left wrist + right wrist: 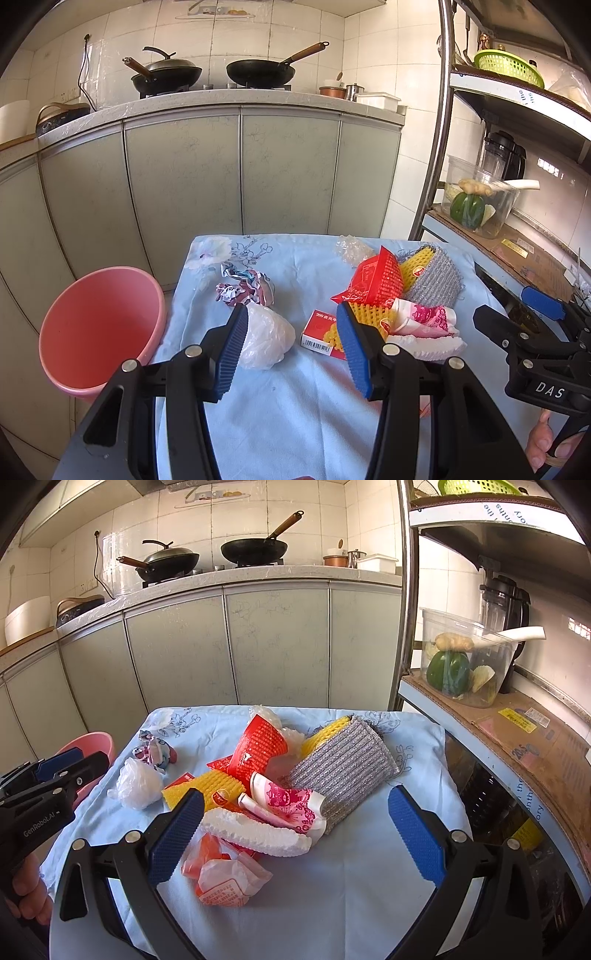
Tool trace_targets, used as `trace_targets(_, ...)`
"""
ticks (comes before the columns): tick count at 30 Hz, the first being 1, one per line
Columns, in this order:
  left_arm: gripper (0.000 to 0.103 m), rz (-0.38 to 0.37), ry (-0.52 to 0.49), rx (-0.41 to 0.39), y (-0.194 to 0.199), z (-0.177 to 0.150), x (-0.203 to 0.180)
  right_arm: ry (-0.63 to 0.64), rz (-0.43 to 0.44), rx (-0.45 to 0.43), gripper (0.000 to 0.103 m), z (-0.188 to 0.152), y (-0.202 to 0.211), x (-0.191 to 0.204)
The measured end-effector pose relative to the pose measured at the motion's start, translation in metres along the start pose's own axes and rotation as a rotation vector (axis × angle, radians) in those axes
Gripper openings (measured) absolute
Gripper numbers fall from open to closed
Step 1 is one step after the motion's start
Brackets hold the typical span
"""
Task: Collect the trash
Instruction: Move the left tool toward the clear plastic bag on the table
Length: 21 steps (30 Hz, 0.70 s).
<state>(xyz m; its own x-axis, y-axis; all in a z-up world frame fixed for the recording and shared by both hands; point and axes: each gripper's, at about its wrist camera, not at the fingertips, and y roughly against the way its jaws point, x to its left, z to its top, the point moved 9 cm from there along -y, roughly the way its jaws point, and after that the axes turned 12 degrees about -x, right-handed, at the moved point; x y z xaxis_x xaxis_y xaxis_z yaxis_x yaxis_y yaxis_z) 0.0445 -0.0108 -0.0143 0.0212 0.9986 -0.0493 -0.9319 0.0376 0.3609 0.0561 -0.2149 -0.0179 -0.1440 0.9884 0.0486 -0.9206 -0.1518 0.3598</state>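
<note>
Hovering open: both grippers point(291, 354) point(295, 834) over trash pile point(266, 786).

The right hand-held gripper point(295, 830) hovers with its blue pads spread wide above a table point(332, 904) draped in pale blue cloth. Between them lies a white foam strip point(258, 834), touching a pink-printed paper cup point(291, 805). A grey scouring pad point(343, 768) sits behind. At the left edge, the left hand-held gripper point(55, 775) is in front of a pink bucket point(92, 746).
</note>
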Motion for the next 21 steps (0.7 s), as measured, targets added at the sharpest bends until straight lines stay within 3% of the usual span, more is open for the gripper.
trace_targets(15,0.049,-0.002,0.001,0.01,-0.003,-0.007,0.002,-0.005,0.005,0.023,0.1,-0.007,-0.002,0.001)
trace_targets(21,0.049,-0.004,0.003,0.014,-0.005,-0.012,0.006,0.003,0.015,0.112,0.1,-0.013,-0.001,0.004)
